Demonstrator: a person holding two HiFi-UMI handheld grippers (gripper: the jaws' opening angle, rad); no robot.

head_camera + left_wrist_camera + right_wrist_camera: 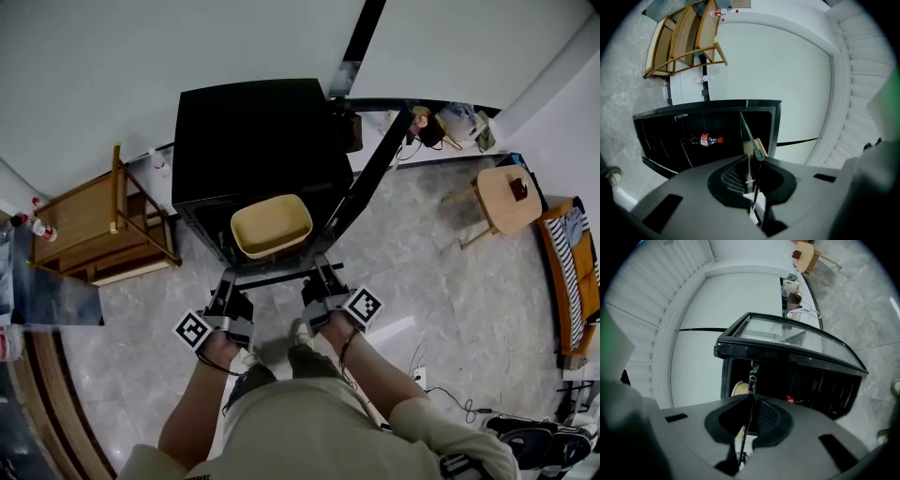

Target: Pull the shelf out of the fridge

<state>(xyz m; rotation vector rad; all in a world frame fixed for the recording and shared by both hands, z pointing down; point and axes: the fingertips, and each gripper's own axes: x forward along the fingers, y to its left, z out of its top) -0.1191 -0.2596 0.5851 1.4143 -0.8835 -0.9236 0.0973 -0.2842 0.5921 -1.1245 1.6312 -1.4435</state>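
The pulling step is judged to be in hand, with the shelf partly drawn out and not yet free. Nearest, the left forearm (192, 412) and the right forearm (380, 375) are held forward and down from the body, roughly parallel, with the wrists fairly straight. The 2 grippers are set side by side at about the same height and pointed at the fridge. The left gripper (228, 302) is clamped on the near left part of the shelf (281, 277), whose thin glass edge is seen pinched between the nearly closed jaws in the left gripper view. The right gripper (319, 289) is closed in the same way on the near right part, the plate running edge-on between its jaws in the right gripper view. The shelf projects toward the person from the open front of the black fridge (253, 141), and 1 pale yellow basin (272, 225) rests on it. The fridge door (361, 187) stands open at the right. A straight, even draw toward the body is called for next, with both grips kept level so that the glass is not skewed and the basin is not tipped.
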